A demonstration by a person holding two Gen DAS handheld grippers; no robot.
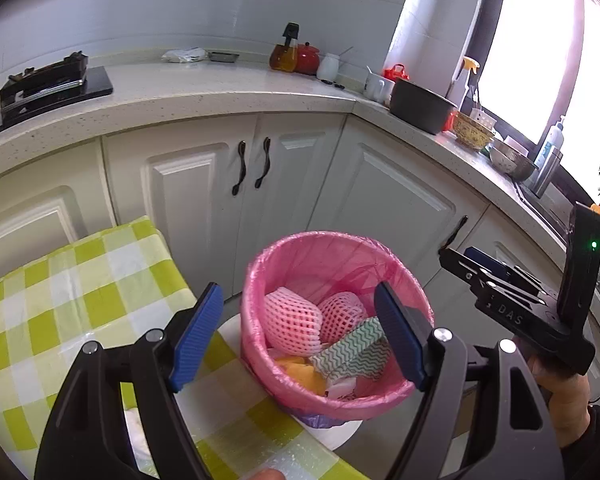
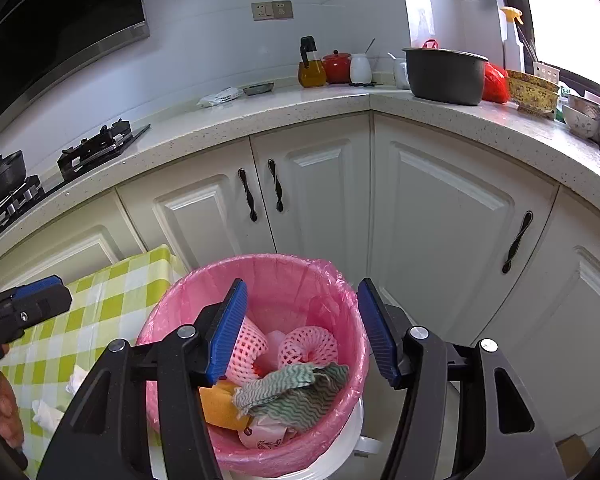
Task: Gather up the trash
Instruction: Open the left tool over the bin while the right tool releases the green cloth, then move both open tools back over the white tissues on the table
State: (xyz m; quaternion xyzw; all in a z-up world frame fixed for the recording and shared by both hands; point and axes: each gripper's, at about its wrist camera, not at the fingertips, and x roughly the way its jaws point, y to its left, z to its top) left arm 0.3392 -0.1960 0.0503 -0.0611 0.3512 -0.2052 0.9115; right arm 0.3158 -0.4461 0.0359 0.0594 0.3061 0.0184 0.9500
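A bin lined with a pink bag (image 1: 300, 240) (image 2: 260, 261) stands beside the table with the green checked cloth (image 1: 80, 280) (image 2: 112, 292). Inside lie two pink foam nets (image 1: 292, 320) (image 2: 308, 346), a green wave-patterned cloth (image 1: 352, 346) (image 2: 296, 396), a yellow sponge (image 1: 304, 374) (image 2: 220, 404) and white paper (image 2: 264, 436). My left gripper (image 1: 298, 288) (image 2: 40, 292) is open above the bin's left side with nothing between its blue pads. My right gripper (image 2: 302, 284) (image 1: 464, 256) hangs open over the bin, empty. Crumpled tissues (image 2: 46, 412) lie on the cloth.
White cabinets (image 1: 204, 200) (image 2: 440, 208) stand right behind the bin, under a speckled counter (image 1: 220, 92) (image 2: 300, 108). A gas hob (image 1: 48, 84), an oil bottle (image 2: 311, 66), a dark pot (image 2: 444, 76) and bowls (image 2: 534, 90) sit on it. The bin rests on a white round base (image 1: 340, 436).
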